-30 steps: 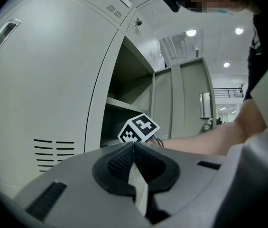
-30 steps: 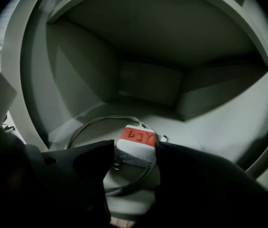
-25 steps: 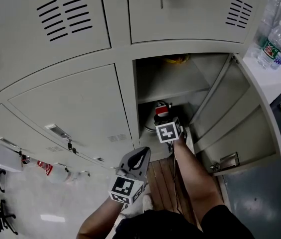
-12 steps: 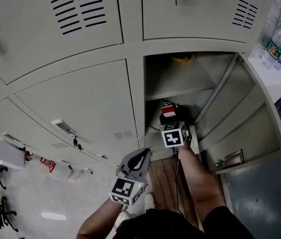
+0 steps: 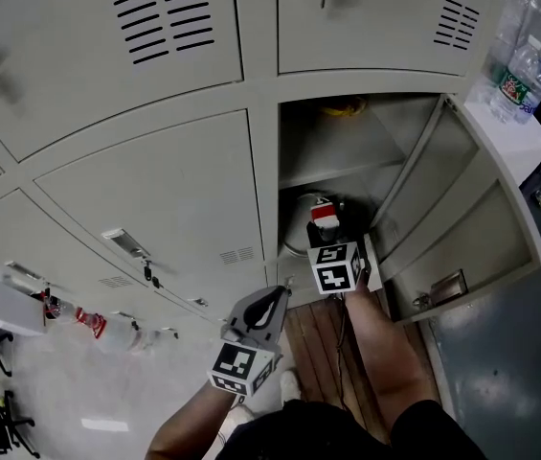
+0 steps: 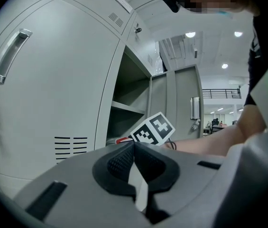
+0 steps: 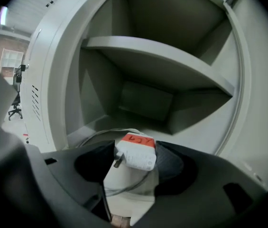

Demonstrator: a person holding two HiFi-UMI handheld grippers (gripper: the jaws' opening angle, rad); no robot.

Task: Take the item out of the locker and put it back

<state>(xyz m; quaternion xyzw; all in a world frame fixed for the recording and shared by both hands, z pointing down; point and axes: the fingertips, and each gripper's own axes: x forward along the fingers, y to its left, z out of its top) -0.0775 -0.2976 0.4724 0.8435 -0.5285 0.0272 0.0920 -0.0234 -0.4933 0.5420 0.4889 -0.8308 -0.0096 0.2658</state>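
Note:
A white charger with a red label (image 5: 324, 214) (image 7: 136, 151) sits between the pads of my right gripper (image 5: 326, 228) (image 7: 134, 156), which is shut on it. Its thin grey cable (image 7: 100, 135) trails down into the lower compartment of the open locker (image 5: 294, 161). The gripper is at the mouth of that compartment, under the shelf (image 5: 337, 172) (image 7: 157, 61). My left gripper (image 5: 272, 302) (image 6: 134, 145) is shut with nothing in it. It hangs in front of the closed locker door (image 5: 155, 199), low and left of the right gripper.
The open locker door (image 5: 462, 209) swings out to the right. Something yellow (image 5: 345, 109) lies on the upper shelf. Water bottles (image 5: 517, 70) stand on a white surface at the far right. Closed lockers with handles (image 6: 8, 56) fill the left.
My right gripper with the charger has drawn back a little from the lower compartment toward me. The left gripper has hardly moved.

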